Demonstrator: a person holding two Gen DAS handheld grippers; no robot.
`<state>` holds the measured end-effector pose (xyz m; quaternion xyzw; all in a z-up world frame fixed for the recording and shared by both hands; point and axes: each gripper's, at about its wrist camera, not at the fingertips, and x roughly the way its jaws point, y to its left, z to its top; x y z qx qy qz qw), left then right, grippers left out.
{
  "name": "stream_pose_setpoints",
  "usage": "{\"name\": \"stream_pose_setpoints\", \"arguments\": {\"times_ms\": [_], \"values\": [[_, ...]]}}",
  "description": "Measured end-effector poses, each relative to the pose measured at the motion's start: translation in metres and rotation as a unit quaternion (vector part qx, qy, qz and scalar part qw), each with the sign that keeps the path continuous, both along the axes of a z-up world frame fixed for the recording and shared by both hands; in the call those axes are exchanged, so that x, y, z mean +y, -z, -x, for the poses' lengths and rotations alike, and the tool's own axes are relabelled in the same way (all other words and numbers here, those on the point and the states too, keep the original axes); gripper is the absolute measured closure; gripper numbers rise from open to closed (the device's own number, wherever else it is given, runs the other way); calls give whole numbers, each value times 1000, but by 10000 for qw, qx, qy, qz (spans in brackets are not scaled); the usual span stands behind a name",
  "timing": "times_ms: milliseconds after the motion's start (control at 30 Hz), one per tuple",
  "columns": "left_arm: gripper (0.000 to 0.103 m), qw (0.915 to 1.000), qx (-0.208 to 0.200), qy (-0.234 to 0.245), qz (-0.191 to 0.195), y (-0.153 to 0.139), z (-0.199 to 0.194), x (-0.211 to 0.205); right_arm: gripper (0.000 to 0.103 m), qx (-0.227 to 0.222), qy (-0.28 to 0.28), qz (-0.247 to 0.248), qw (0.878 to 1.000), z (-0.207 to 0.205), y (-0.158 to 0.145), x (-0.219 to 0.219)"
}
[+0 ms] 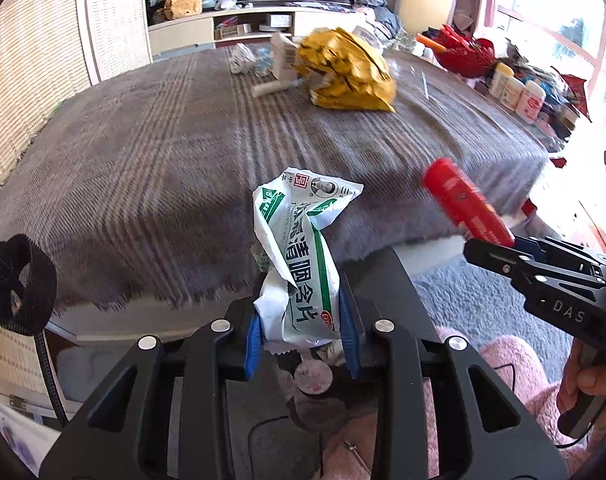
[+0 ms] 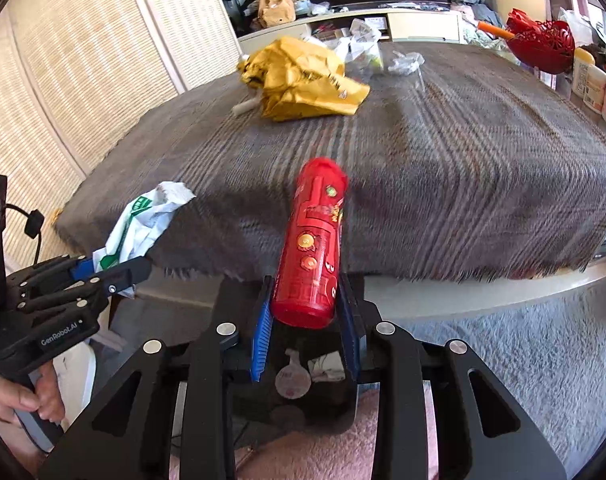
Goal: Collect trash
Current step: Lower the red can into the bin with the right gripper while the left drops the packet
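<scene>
My left gripper (image 1: 301, 320) is shut on a crumpled white and green lozenge wrapper (image 1: 299, 248), which sticks up from between the blue pads. My right gripper (image 2: 307, 308) is shut on the lower end of a red cylindrical tube (image 2: 315, 240) that leans toward the table. Both grippers hang just off the near edge of the cloth-covered table (image 1: 143, 168). Each shows in the other's view: the right gripper (image 1: 499, 246) with the red tube (image 1: 463, 204), and the left gripper (image 2: 115, 272) with the wrapper (image 2: 143, 220). Under both jaws is a dark bin (image 2: 343, 400) with a foil lid (image 2: 290, 378) and scraps in it.
A crumpled yellow bag (image 1: 347, 72) lies at the table's far side with a white box (image 1: 283, 56), a white stick and clear plastic scraps. A red basket (image 2: 543, 44) and several bottles (image 1: 515, 92) line the right edge. Grey rug (image 2: 503, 360) and pink fluffy fabric (image 1: 511, 364) lie below.
</scene>
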<state>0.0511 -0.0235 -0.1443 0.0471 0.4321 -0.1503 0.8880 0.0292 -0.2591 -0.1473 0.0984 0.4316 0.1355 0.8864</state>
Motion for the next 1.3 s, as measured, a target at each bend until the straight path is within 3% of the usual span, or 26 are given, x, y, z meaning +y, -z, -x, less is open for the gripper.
{"name": "stream_pose_setpoints", "arguments": {"times_ms": [233, 500, 867, 1033, 1133, 1300], "values": [[73, 9986, 512, 85, 8, 38, 19, -7, 73, 479, -138, -122, 9987, 13, 30, 9], [73, 9928, 1192, 94, 33, 85, 10, -10, 73, 760, -78, 12, 9971, 1, 56, 14], [71, 9886, 1500, 125, -15, 113, -3, -17, 73, 1198, 26, -112, 9927, -16, 89, 23], [57, 9878, 1550, 136, -90, 120, -9, -27, 70, 1267, 98, -171, 9917, -23, 93, 27], [42, 9884, 1506, 87, -174, 119, -11, -22, 47, 1252, 189, -156, 9918, -23, 95, 26], [17, 9903, 1357, 49, -296, 108, -15, -12, 31, 1103, 335, -10, 9933, -23, 88, 20]]}}
